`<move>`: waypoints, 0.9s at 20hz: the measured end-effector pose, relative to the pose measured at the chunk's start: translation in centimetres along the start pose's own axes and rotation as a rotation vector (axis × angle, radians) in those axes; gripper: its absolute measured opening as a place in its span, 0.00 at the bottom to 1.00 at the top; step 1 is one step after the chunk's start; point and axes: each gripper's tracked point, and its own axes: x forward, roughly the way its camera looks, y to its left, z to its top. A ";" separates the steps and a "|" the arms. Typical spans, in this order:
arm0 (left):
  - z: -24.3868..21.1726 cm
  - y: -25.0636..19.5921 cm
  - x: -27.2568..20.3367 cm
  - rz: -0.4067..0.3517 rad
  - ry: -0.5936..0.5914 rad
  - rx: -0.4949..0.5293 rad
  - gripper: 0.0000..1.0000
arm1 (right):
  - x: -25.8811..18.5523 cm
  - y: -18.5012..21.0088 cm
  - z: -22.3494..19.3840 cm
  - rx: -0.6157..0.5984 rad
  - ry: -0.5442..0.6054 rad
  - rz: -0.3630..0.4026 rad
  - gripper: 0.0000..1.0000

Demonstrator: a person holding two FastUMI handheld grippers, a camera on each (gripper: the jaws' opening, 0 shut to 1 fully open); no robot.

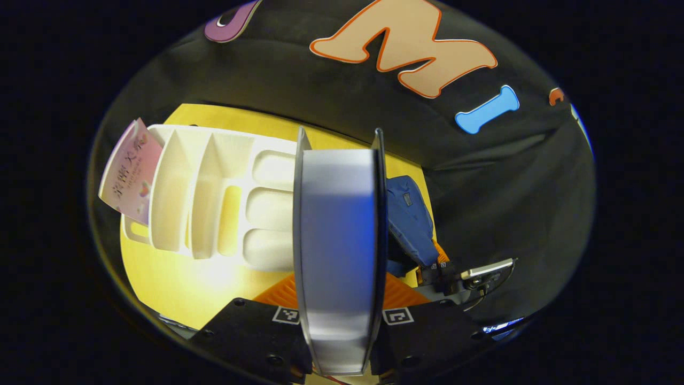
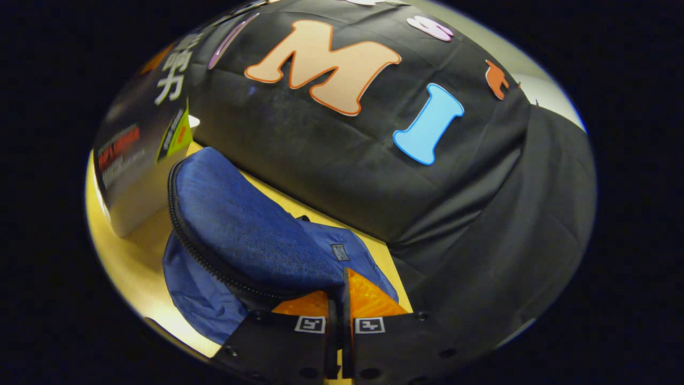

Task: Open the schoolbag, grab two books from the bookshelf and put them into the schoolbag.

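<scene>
While the left claw [image 1: 340,299] grips a book [image 1: 337,240], the right claw [image 2: 339,310] pinches the schoolbag [image 2: 251,235] flap — bookshelf [image 1: 214,198] holds one pink book [image 1: 130,171].

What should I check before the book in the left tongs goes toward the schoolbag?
1. Book gripped by the left tongs: ok, both fingers press its covers.
2. Right tongs holding the schoolbag flap: ok, shut on the fabric.
3. Zipper undone: ok, flap lifted.
4. Mouth wide enough for the book: cannot tell.
5. Second book available: ok, pink one leans at the bookshelf end.
</scene>
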 end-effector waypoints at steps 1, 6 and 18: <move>-0.4 -0.4 1.3 -0.023 -0.001 -0.018 0.40 | 0.1 -0.1 0.1 0.022 -0.001 0.001 0.06; -1.3 -2.5 8.2 -0.141 -0.059 -0.117 0.39 | 0.1 -0.2 0.5 0.099 -0.004 0.030 0.06; 0.1 -6.6 19.4 -0.312 -0.254 -0.156 0.39 | -0.5 -0.3 1.2 0.208 -0.045 0.073 0.04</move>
